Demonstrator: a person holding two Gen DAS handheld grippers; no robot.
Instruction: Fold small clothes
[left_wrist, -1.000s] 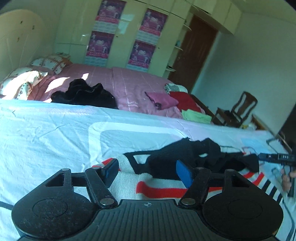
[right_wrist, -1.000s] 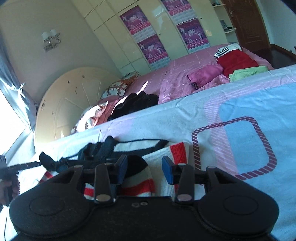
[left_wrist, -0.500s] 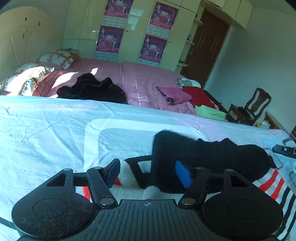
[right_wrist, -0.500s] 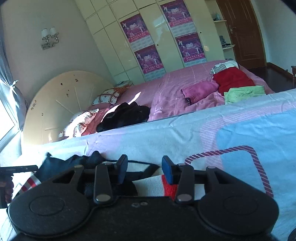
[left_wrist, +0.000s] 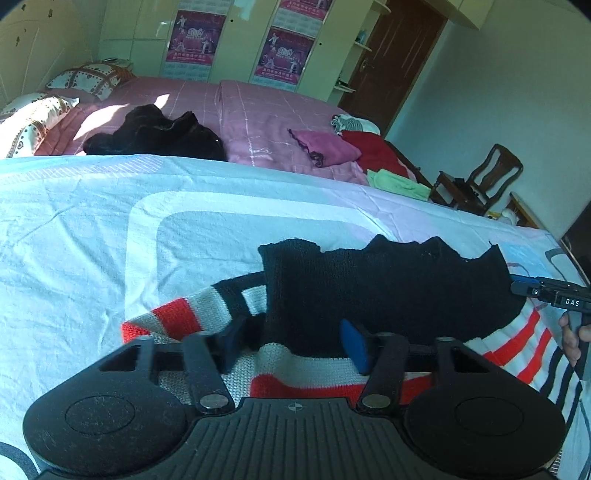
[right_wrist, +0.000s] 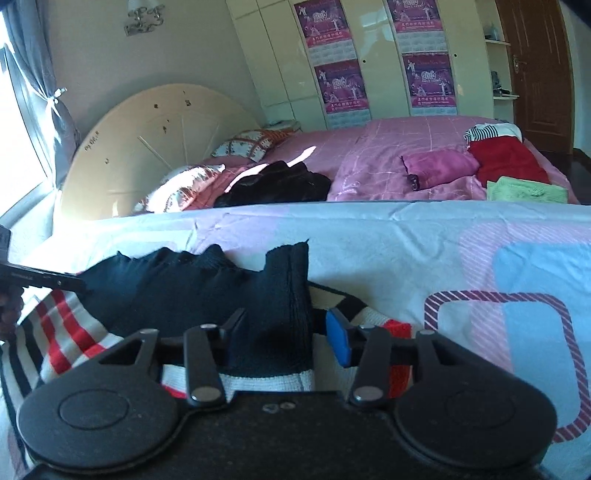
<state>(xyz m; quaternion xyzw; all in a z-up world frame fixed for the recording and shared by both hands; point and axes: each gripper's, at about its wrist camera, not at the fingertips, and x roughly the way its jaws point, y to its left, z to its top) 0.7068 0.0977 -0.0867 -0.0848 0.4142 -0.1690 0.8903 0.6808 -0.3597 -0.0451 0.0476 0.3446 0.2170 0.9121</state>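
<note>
A small knit sweater lies on the light blue bedsheet (left_wrist: 74, 229). Its body is white with red and black stripes (left_wrist: 177, 317), and a black part (left_wrist: 388, 288) is spread flat across it. My left gripper (left_wrist: 295, 345) is open low over one end of the black part. My right gripper (right_wrist: 286, 341) is open over the other end, where the black cloth (right_wrist: 184, 288) and the striped part (right_wrist: 62, 328) show. Each gripper's tip shows in the other's view at the frame edge. Neither holds cloth.
Beyond the sheet lies a pink bed (left_wrist: 251, 114) with a black garment (left_wrist: 155, 136), pink (left_wrist: 328, 147), red (left_wrist: 373, 151) and green (left_wrist: 399, 182) folded clothes, and pillows (left_wrist: 29, 122). A wooden chair (left_wrist: 484, 181) stands at the right. Wardrobes and a door line the back wall.
The bunched black part has been pulled out flat across the striped body. Both grippers have shifted over it and stayed open.
</note>
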